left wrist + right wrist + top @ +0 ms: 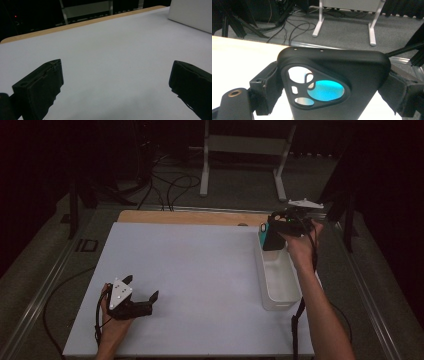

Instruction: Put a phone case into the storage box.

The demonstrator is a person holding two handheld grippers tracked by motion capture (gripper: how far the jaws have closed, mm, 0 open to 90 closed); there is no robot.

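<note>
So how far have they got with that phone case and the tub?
The right tongs grip a black phone case, lifted above the far end of the clear tub. Whether it is going in or coming out, I cannot tell. The left tongs rest open on the white table, holding nothing.

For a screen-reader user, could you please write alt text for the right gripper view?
The right gripper clamps a black phone case between its two jaws, teal showing through the camera cutout. Beyond lie the white table and a cable-strewn floor.
</note>
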